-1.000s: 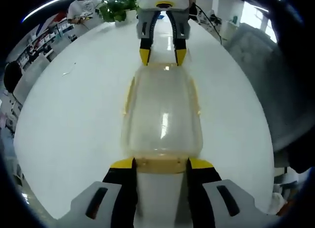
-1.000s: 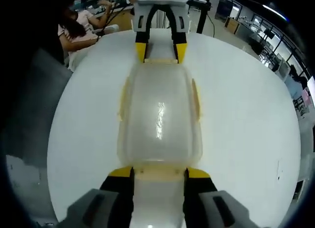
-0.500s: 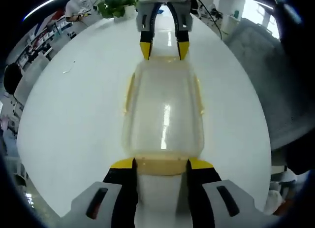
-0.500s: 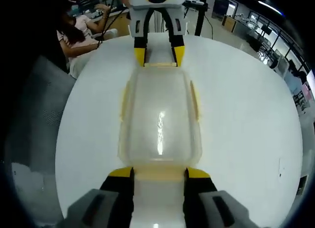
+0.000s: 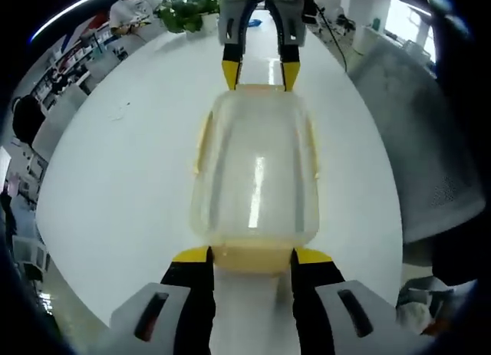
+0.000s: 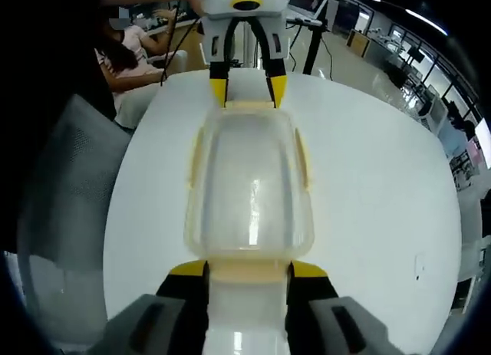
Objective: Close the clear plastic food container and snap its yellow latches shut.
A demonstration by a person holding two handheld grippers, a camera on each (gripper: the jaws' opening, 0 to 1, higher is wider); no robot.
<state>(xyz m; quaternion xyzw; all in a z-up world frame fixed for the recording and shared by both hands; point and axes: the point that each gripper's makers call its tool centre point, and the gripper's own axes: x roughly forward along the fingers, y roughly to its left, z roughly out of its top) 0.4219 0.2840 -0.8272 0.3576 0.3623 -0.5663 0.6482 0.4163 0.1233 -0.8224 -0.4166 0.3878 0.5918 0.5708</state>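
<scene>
Latching step: left tool and right tool each part-open, straddling an end latch of the clear container; grip unclear. Next: press both latches down.

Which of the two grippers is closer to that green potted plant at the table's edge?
Right. In the left gripper view, the right gripper works the container's far end, toward the plant; the left gripper sits at the opposite end.
</scene>
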